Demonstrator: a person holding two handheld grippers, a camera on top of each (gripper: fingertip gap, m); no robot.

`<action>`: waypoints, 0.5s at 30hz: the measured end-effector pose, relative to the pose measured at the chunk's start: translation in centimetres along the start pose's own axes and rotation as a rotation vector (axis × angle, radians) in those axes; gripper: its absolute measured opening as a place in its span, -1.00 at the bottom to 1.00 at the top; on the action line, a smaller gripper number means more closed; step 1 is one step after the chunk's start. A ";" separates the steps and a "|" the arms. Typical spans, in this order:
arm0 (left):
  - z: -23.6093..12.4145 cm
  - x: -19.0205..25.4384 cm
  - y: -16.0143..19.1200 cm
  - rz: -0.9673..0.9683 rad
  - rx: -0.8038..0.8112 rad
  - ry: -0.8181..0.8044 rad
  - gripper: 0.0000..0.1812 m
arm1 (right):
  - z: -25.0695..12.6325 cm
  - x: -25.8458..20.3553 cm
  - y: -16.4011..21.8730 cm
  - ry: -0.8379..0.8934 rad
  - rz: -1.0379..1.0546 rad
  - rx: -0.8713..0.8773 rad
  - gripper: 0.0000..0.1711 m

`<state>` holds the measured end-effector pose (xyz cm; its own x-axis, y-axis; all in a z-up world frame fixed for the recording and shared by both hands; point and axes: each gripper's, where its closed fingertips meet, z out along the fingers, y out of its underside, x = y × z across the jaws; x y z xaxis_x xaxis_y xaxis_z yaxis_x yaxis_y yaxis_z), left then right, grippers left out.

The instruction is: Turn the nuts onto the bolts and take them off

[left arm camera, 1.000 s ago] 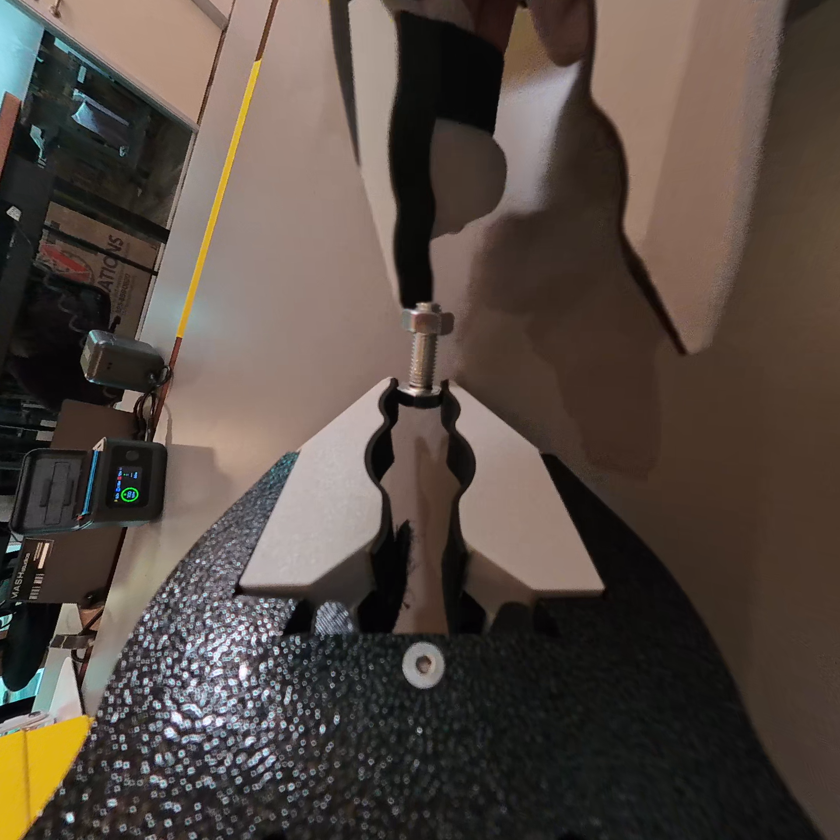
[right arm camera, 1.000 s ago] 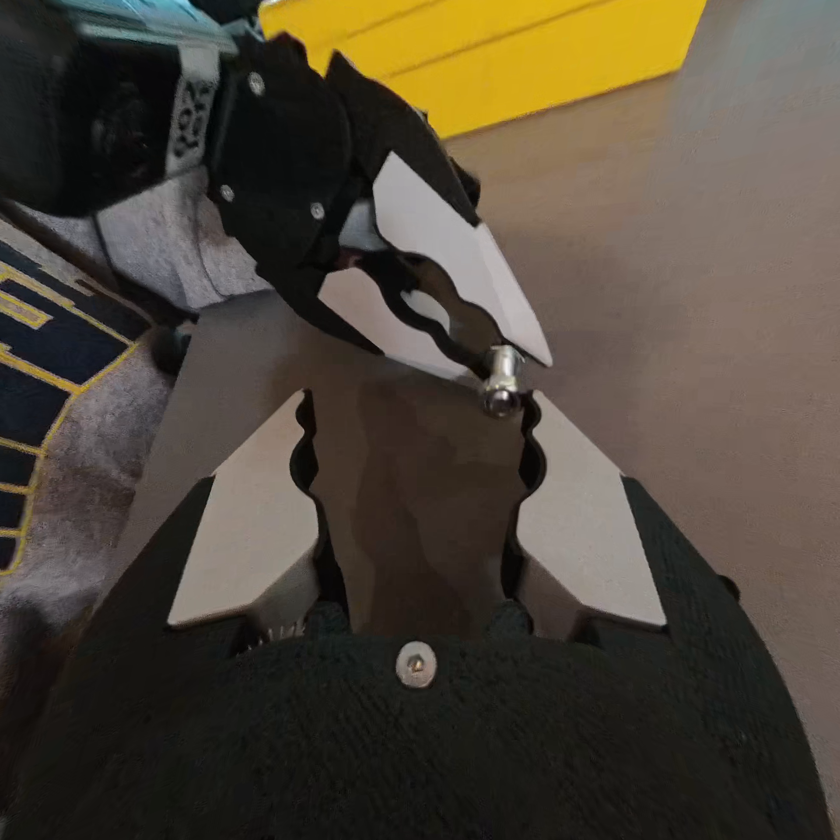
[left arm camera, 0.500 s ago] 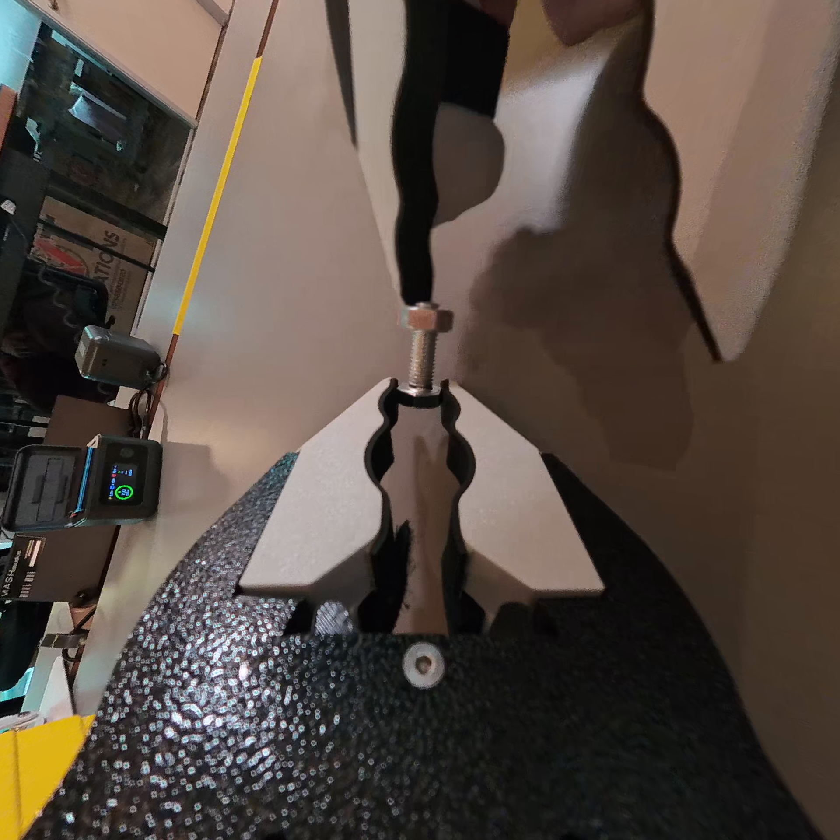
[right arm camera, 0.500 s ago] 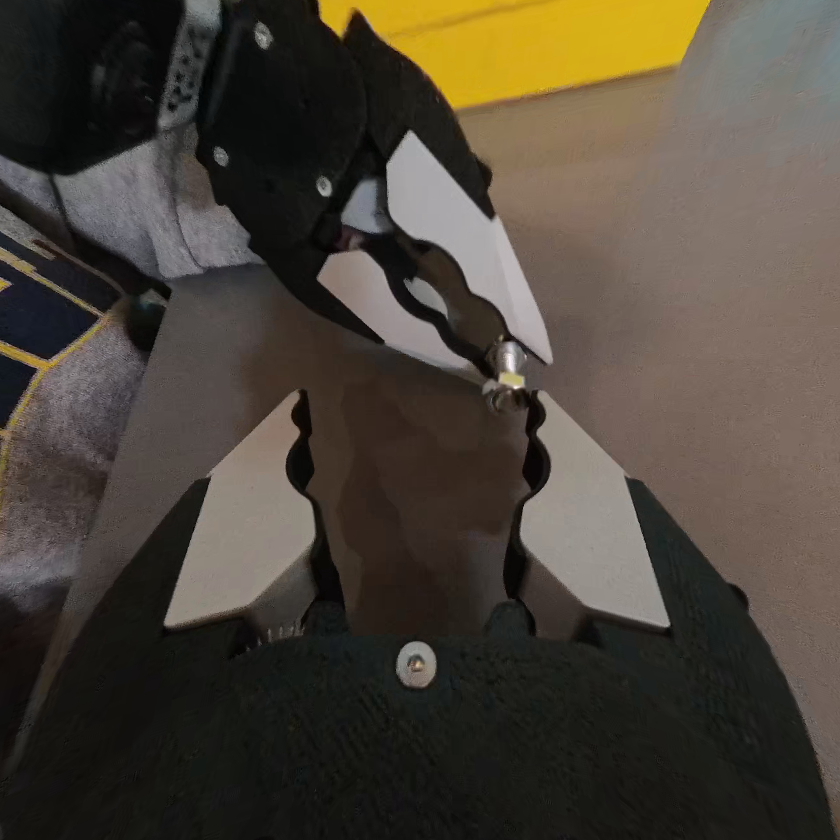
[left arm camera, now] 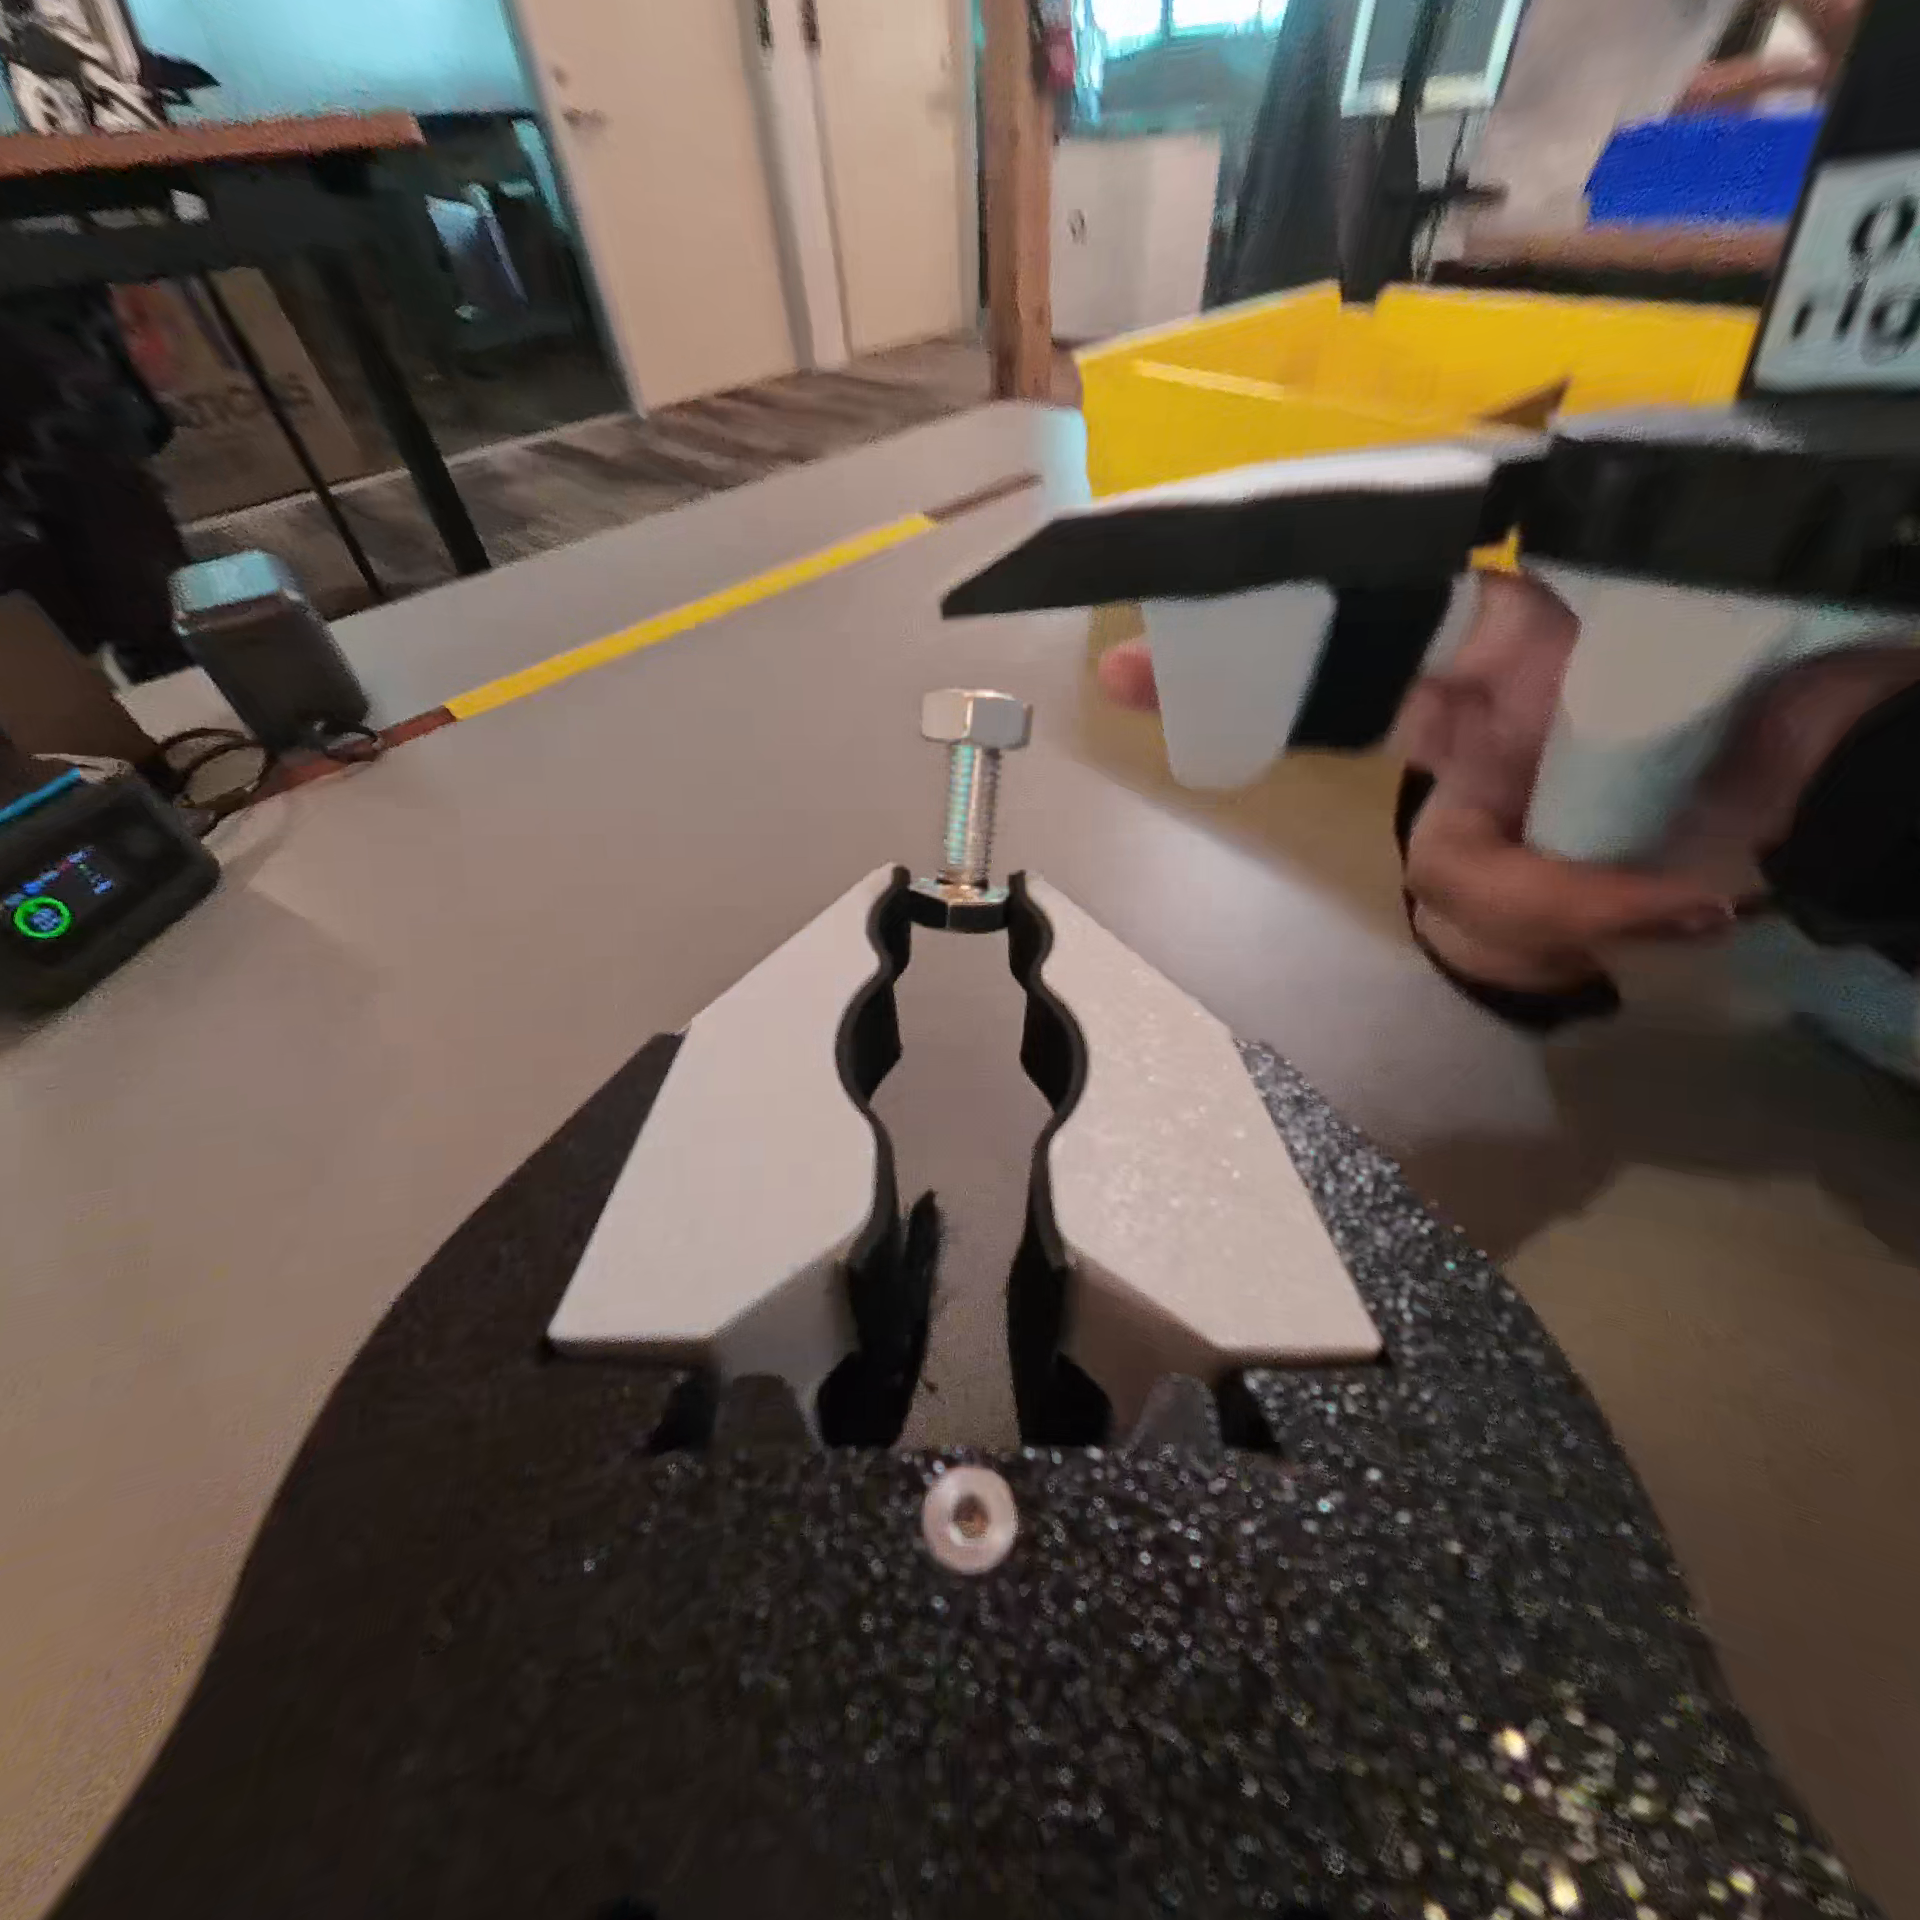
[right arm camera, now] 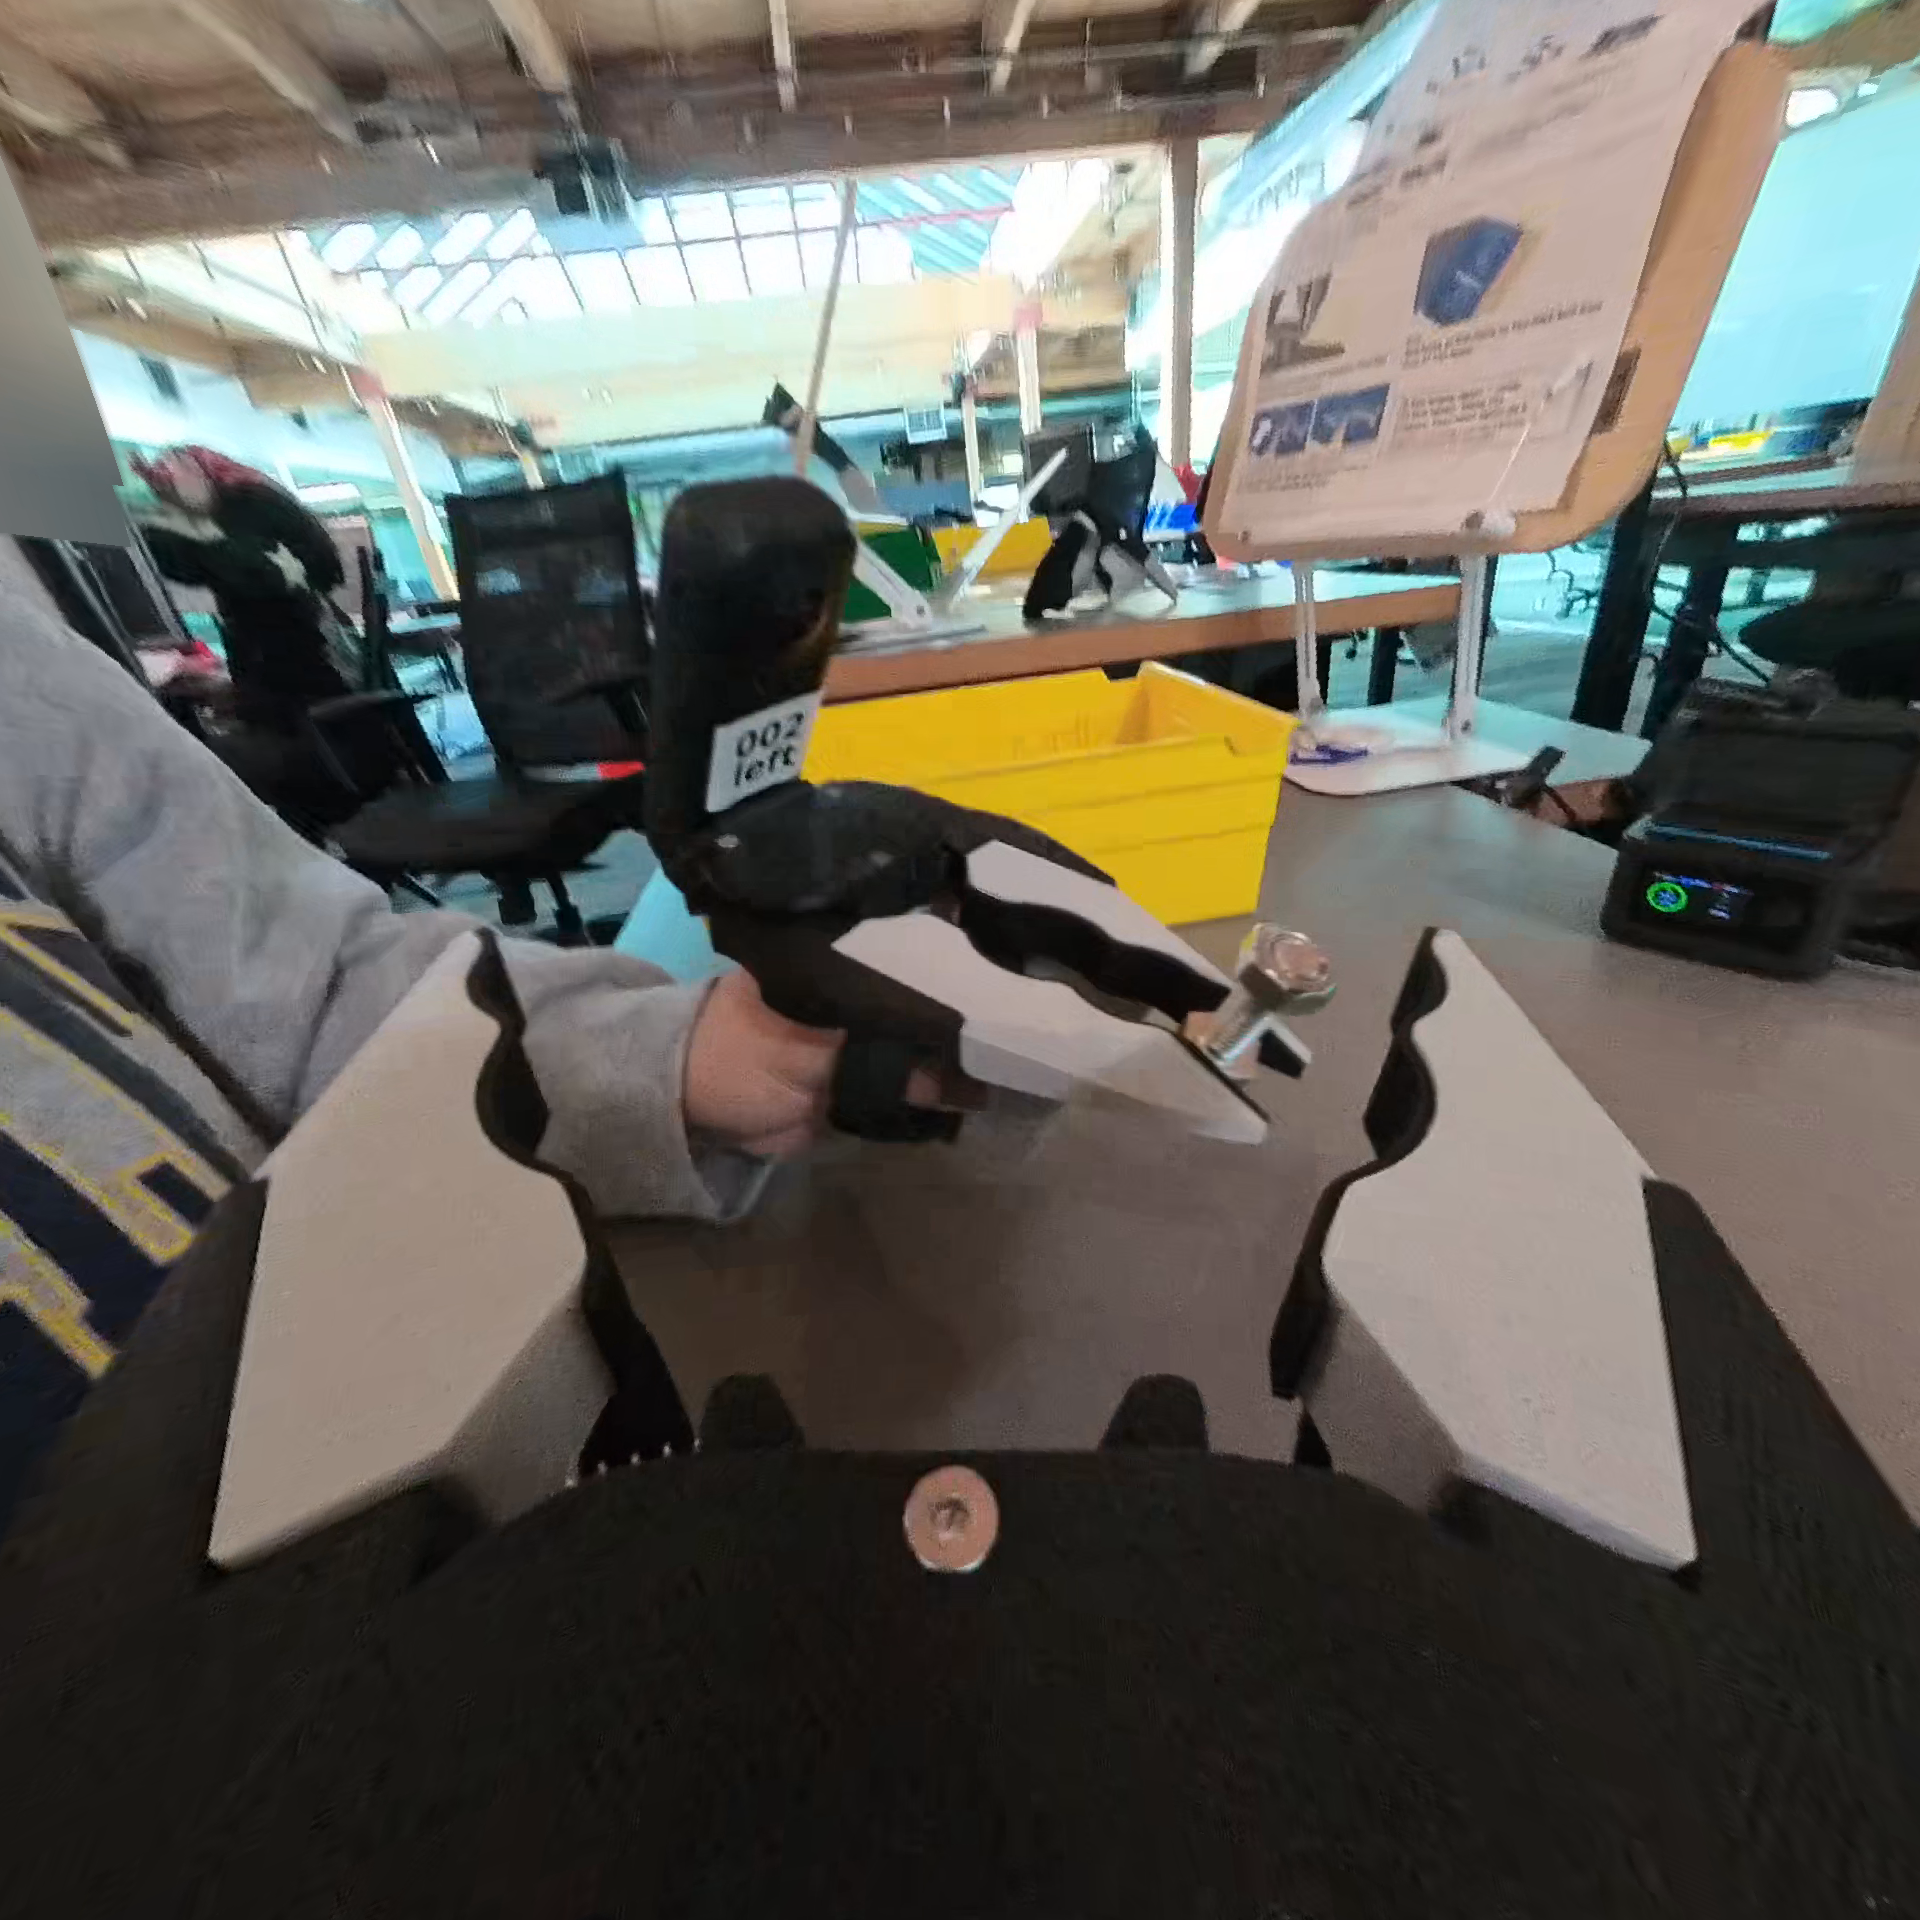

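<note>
Steel nut [left arm camera: 958, 912] stays pinched in my left hand-held gripper [left arm camera: 961, 894], bolt [left arm camera: 971, 774] standing head-up above the desk [left arm camera: 312, 1091], while my right hand-held gripper [right arm camera: 945, 1039], jaws wide, has backed off the bolt.

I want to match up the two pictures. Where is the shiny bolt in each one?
Left wrist view: the bolt stands upright at centre, above the tips of the left gripper, which is shut on the nut at its lower end.
Right wrist view: the bolt is right of centre, tilted, at the tip of the other gripper.
Shared landmark: the yellow bin.
</note>
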<state>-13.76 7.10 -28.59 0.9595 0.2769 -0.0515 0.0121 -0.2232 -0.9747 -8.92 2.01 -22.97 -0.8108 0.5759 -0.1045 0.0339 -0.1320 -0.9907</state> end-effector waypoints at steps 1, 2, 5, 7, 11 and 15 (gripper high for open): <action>0.0 -0.1 -0.6 -0.004 0.028 -0.011 -0.82 | 0.2 -0.3 -0.6 -0.009 0.025 0.039 0.87; -0.1 -0.1 -1.1 0.009 0.051 -0.022 -0.82 | 0.3 -0.2 -0.9 -0.002 0.048 0.061 0.87; 0.0 0.0 -1.8 0.035 0.070 -0.044 -0.82 | 0.3 -0.4 -1.5 -0.033 0.125 0.107 0.87; 0.2 0.1 -1.8 0.020 0.075 -0.040 -0.82 | 0.2 -0.6 -1.8 -0.055 0.156 0.123 0.87; 0.9 4.1 -0.6 0.176 -0.012 0.152 -0.82 | 0.2 -1.2 -2.3 -0.102 0.176 0.147 0.87; 0.9 4.9 0.1 0.191 -0.017 0.162 -0.82 | -0.4 0.3 -1.9 -0.044 0.166 0.134 0.87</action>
<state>-9.31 9.32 -29.13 0.9775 0.0749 -0.1974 -0.1703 -0.2728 -0.9469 -9.02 2.77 -21.12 -0.8254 0.5020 -0.2583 0.0932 -0.3300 -0.9394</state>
